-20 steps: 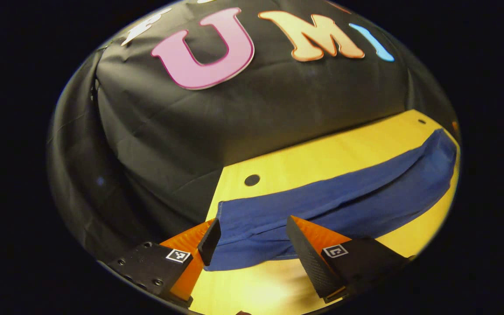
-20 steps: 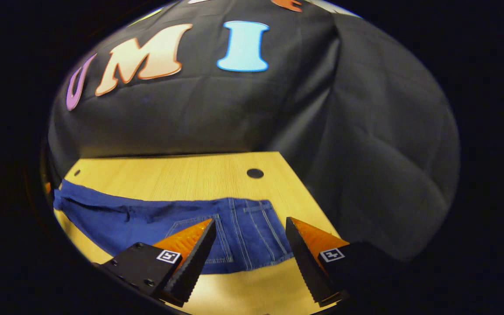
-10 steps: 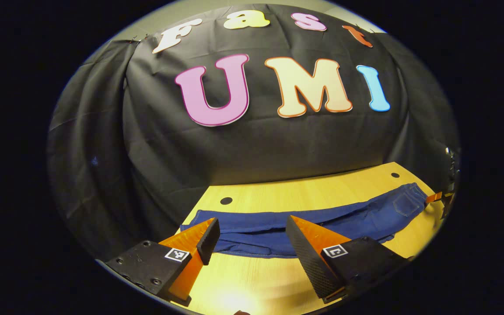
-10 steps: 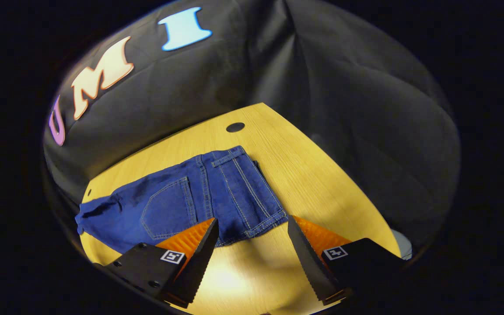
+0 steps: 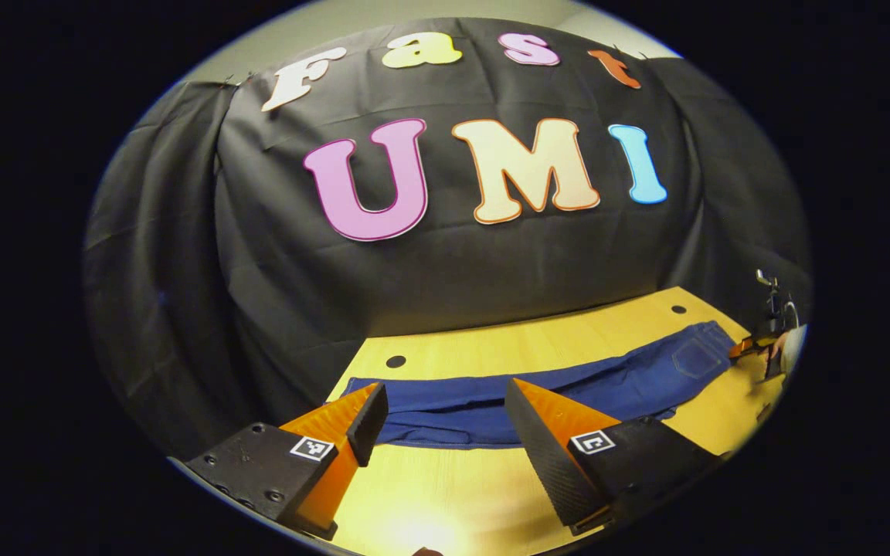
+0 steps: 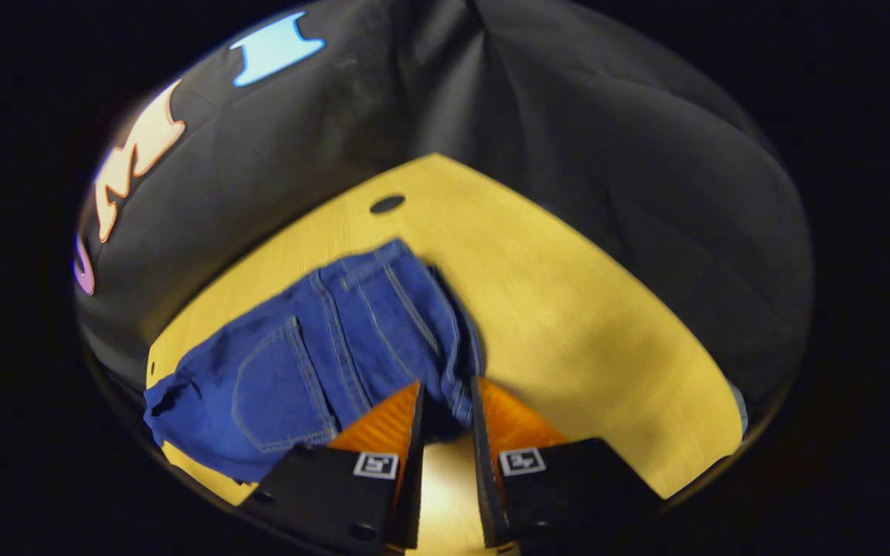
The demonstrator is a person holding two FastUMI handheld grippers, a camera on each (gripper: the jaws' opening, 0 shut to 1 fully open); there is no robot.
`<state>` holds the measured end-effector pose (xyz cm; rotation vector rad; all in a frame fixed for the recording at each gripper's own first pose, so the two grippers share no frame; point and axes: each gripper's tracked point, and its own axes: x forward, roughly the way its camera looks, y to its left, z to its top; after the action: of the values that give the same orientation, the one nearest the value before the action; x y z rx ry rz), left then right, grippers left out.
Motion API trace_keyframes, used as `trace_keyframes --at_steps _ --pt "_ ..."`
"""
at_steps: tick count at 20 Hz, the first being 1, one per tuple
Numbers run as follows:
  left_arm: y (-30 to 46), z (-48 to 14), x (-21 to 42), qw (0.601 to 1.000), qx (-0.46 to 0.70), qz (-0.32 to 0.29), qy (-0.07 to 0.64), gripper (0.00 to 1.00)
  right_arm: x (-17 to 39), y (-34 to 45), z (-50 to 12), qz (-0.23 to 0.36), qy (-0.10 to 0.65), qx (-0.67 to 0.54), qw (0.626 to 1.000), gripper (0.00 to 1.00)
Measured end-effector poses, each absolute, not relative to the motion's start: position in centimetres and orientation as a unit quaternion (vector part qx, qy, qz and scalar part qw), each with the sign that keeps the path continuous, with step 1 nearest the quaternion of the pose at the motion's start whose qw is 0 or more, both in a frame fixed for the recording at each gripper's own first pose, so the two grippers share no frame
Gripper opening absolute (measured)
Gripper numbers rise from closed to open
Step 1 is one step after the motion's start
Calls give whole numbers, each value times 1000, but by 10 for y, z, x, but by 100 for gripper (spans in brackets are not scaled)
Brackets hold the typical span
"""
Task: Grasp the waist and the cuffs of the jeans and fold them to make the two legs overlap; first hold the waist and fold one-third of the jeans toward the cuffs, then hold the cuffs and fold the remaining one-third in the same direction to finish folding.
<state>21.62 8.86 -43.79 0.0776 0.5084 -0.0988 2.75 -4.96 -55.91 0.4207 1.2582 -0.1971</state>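
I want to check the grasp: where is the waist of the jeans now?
In the right gripper view the waist lies on the table, pinched in the right gripper; the left gripper view shows it far right.

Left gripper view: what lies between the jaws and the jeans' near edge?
Only bare wooden table; the open left gripper sits short of the jeans, not touching them.

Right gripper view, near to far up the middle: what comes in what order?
right gripper, closed on the waist → jeans → bare wooden table → round hole in the table → black cloth wall
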Motion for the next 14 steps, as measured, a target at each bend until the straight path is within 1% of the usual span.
trace_keyframes --at_steps 1,2,3,4,5,6,7,8,11,13,14 --pt "88 -441 216 965 31 -39 257 95 27 -49 -566 -94 592 219 770 20" --pt "89 -445 214 963 24 -32 266 95 33 -51 -566 -103 583 241 769 13" --pt "90 -446 213 962 23 -25 271 100 33 -51 -562 -104 577 248 771 6" --pt "94 -447 210 961 24 -17 275 96 39 -58 -553 -106 562 235 786 6" --pt "95 -445 207 960 26 -13 279 96 47 -63 -547 -105 541 215 806 6" --pt "95 -443 206 961 28 -11 274 100 56 -70 -538 -100 519 191 827 5" --pt "92 -438 208 963 28 -13 266 96 61 -78 -525 -93 505 171 841 5" --pt "92 -431 203 964 28 -15 263 95 68 -88 -514 -92 495 160 849 5" --pt "69 -422 219 969 22 -35 244 95 98 -97 -473 -96 450 177 870 5" --pt "55 -423 226 970 8 -50 240 95 114 -94 -439 -89 412 184 888 5" --pt "50 -424 227 969 4 -58 240 95 118 -97 -432 -80 398 182 896 5"
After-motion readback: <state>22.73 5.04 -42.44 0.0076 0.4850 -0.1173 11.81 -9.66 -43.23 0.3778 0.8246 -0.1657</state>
